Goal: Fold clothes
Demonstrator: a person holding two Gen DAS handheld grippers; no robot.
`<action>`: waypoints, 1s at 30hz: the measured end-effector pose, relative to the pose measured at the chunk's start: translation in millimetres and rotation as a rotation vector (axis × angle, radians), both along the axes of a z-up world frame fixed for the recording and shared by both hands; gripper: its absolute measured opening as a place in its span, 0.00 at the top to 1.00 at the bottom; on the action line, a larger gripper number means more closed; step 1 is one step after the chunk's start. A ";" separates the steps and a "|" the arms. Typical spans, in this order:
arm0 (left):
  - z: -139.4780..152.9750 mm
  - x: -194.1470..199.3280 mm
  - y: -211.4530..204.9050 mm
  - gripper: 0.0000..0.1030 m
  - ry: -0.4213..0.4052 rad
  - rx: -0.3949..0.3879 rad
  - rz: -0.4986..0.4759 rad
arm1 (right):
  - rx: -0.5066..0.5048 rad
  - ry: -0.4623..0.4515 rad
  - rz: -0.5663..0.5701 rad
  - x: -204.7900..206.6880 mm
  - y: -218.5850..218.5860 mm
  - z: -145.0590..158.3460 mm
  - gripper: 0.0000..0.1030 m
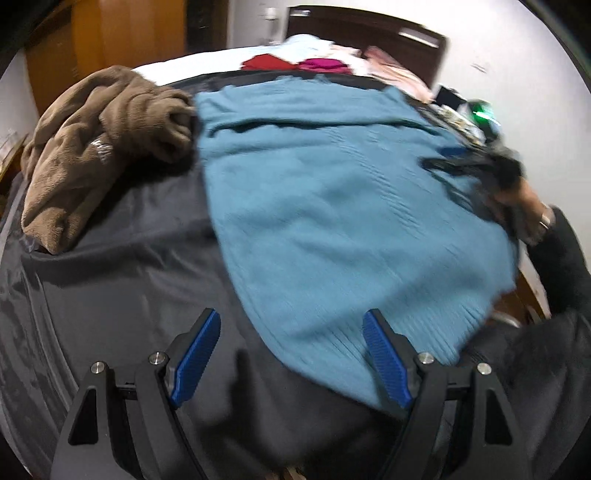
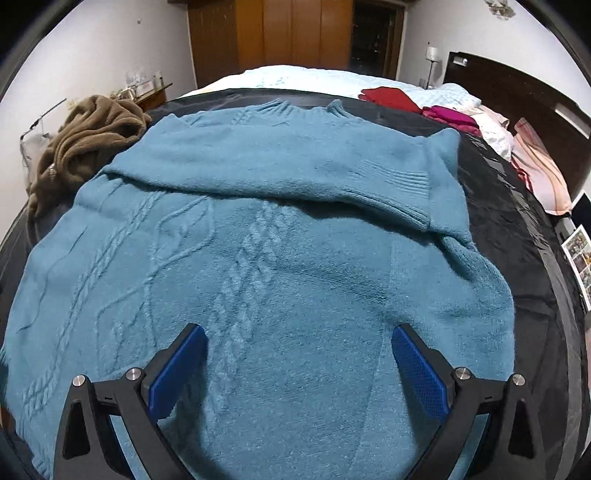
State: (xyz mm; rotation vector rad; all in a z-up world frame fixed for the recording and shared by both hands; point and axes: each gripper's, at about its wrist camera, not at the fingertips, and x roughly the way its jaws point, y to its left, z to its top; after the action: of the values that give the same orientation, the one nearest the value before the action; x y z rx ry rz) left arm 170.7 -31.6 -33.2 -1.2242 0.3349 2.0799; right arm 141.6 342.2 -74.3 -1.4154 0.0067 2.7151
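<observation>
The left tool, nearest the lens, hangs with its 2 blue pads spread wide and nothing between them, above the near hem of a teal sweater. The right tool is likewise spread and empty, hovering over the middle of the same sweater.

The sweater lies face up on a dark sheet that covers the near part of a bed, with 1 sleeve folded across its chest. Behind the bed stand a wooden wardrobe, white walls and a dark headboard, with 1 small lamp beside it.

There is 1 brown fleece garment, crumpled just left of the sweater. Farther up the bed lie 1 red garment and 1 magenta garment, close together.

Only the left wrist view shows the person's right hand, blurred, gripping the right tool at the sweater's right edge. Only the right wrist view shows the cable knit, the ribbed collar and photo sheets at the far right.
</observation>
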 end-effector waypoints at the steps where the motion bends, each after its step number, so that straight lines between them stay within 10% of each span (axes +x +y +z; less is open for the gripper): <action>1: 3.1 9.0 -1.9 0.20 -0.002 0.017 -0.024 | 0.011 0.000 -0.001 -0.2 -1.6 -0.1 0.01; 8: 6.9 51.1 -0.8 0.20 -0.044 0.071 -0.117 | 0.009 0.000 -0.007 -0.2 -2.0 -0.7 0.01; 21: -22.4 39.8 4.9 0.20 -0.279 0.159 0.005 | 0.061 0.136 -0.037 23.3 -4.9 19.9 0.01; 30: -21.3 28.3 13.8 0.20 -0.383 0.268 0.013 | -0.129 0.251 -0.089 110.1 39.3 45.0 0.01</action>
State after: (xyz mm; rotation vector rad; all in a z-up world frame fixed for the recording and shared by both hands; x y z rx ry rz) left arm 199.0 -17.8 -54.5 -1.4199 -0.1238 1.7790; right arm 251.6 381.5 -29.3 -1.0626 0.2582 2.8407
